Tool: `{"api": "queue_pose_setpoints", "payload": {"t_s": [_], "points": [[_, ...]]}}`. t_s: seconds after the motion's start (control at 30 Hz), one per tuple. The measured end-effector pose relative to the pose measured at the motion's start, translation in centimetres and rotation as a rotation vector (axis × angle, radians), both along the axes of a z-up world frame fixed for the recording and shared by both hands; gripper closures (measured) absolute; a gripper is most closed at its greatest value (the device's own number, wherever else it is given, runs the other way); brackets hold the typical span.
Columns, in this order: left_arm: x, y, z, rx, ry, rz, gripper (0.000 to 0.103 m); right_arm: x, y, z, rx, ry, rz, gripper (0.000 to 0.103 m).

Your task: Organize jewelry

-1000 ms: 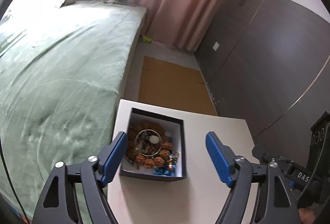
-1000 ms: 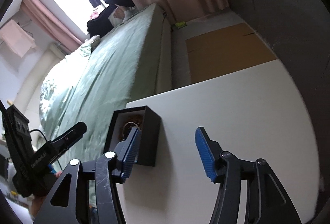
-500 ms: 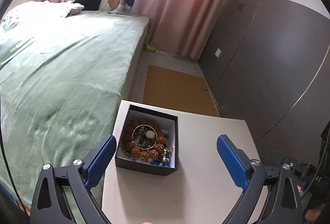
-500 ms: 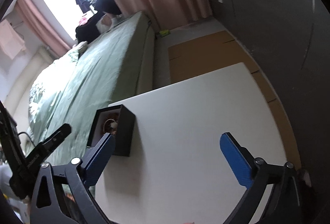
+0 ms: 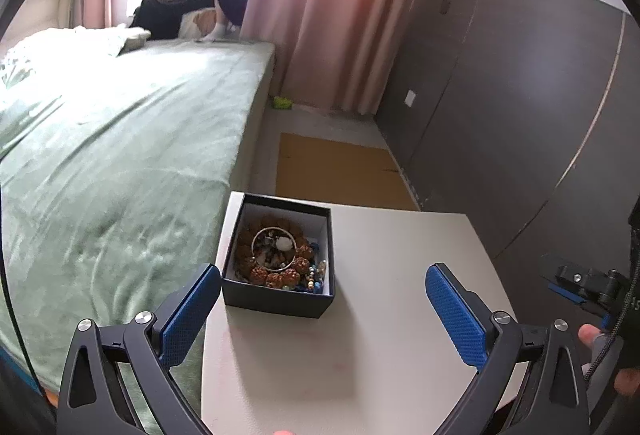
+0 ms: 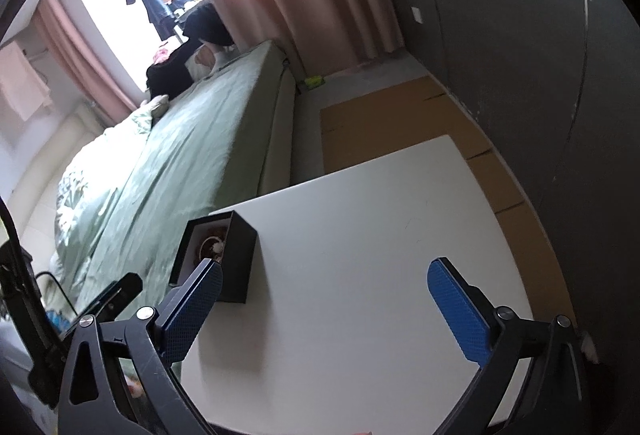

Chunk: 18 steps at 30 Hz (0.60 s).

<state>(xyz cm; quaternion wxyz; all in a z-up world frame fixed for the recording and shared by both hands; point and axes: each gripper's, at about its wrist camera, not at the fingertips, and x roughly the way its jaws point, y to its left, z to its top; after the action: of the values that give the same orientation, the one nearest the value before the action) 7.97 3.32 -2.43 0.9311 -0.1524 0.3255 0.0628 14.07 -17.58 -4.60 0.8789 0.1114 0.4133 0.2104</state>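
Jewelry, a brown bead bracelet and a thin ring among small beads, lies in the black box just ahead of your left gripper, nearer its left finger. Your left jaws are spreading, with nothing between them. Your right gripper is spread wide over the bare white table, the box just beyond its left finger.

Jewelry lies in a box on the table's left edge, beside the bed.
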Motion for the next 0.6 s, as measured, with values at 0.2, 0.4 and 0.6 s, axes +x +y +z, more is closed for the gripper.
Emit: {"api": "queue_pose_setpoints", "payload": {"t_s": [0.2, 0.4, 0.6], "points": [[-0.16, -0.33, 0.22, 0.018, 0.000, -0.031, 0.001, -0.24, 0.32, 0.15, -0.024, -0.014, 0.018, 0.000], [0.02, -0.34, 0.26, 0.012, -0.003, -0.038, 0.001, 0.05, 0.49, 0.14, -0.015, -0.007, 0.027, 0.000], [0.30, -0.60, 0.27, 0.029, 0.000, -0.043, 0.001, 0.18, 1.02, 0.02, -0.051, -0.013, 0.028, 0.000]]}}
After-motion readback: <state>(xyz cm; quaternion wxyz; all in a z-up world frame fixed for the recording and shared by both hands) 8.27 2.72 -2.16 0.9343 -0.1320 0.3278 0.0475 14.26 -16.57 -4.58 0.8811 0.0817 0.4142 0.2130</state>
